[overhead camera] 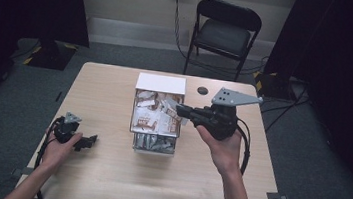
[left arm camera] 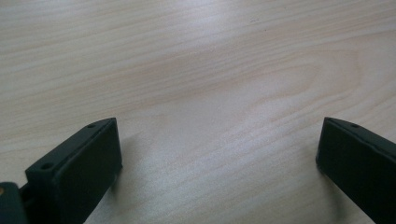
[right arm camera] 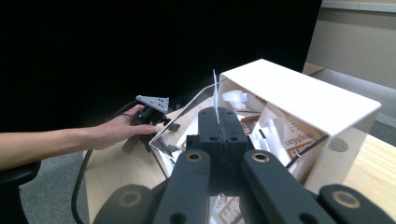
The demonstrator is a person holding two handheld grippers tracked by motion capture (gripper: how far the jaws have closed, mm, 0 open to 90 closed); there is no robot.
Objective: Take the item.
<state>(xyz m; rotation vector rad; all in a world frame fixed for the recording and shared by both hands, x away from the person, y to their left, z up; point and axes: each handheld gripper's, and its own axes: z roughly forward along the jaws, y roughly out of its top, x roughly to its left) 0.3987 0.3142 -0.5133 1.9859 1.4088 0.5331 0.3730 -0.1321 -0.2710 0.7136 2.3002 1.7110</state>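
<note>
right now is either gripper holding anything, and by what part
The right gripper is shut on a thin white packet, pinched by its lower edge above the box. The left gripper is open over bare table, holding nothing.

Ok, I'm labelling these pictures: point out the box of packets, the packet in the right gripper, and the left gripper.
box [overhead camera: 161, 83], high view, on its white lid
packet [right arm camera: 215, 91], right gripper view, on its thin edge above the shut jaws
left gripper [overhead camera: 90, 139], high view, between its fingertips
</note>
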